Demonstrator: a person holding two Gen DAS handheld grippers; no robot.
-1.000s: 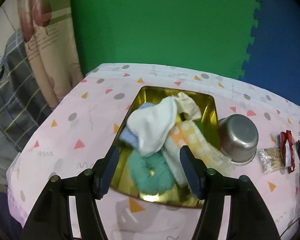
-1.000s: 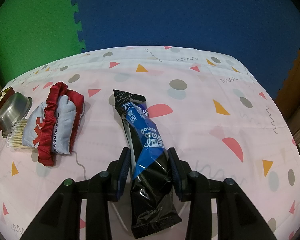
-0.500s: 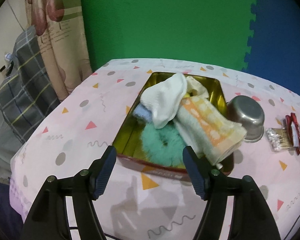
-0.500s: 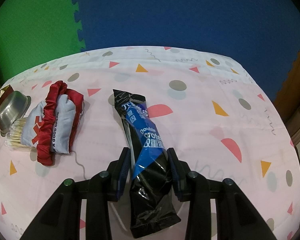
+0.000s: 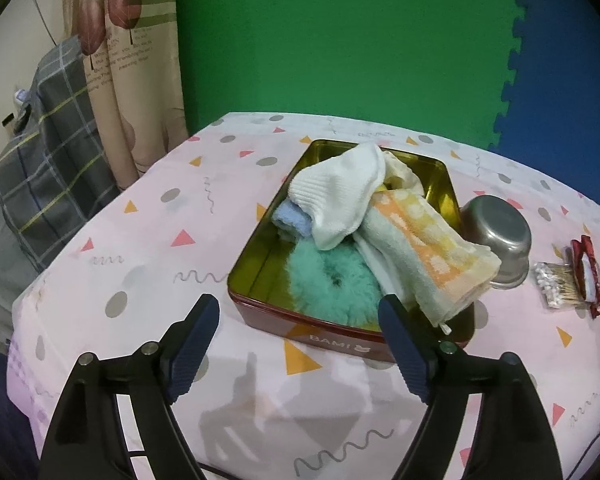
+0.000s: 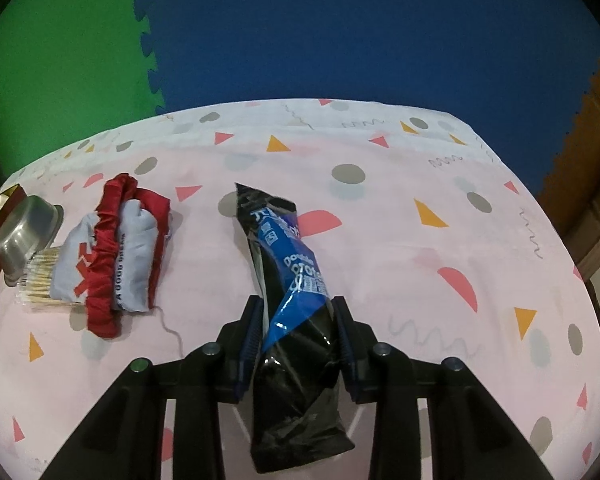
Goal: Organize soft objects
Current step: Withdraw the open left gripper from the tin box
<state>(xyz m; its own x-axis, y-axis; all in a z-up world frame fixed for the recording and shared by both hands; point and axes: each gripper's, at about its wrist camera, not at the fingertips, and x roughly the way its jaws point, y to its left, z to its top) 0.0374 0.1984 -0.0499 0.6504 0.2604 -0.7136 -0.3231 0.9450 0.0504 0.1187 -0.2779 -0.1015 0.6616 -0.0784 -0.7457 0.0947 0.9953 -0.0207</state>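
Observation:
A red tin (image 5: 340,340) with a gold inside holds a white sock (image 5: 340,196), a blue cloth (image 5: 292,220), a fluffy green scrunchie (image 5: 332,284) and an orange-and-yellow towel (image 5: 424,252) that hangs over its right front corner. My left gripper (image 5: 298,304) hovers just in front of the tin, its jaws opening with nothing between them. My right gripper (image 6: 297,304) is closing on a black and blue snack packet (image 6: 288,264) lying on the tablecloth, and both pads touch the packet's sides. A red and grey cloth pouch (image 6: 120,256) lies to its left.
An upturned steel bowl (image 5: 496,240) sits against the tin's right side, with a pack of cotton swabs (image 5: 556,284) beside it. The pink patterned tablecloth (image 5: 148,248) drops off at the left edge toward a plaid cloth (image 5: 44,168) and a curtain (image 5: 132,80). Foam mats line the wall behind.
My left gripper has drawn back from above the tin to in front of it, and its jaws have spread wider. My right gripper's jaws have narrowed onto the packet, which has stayed in place.

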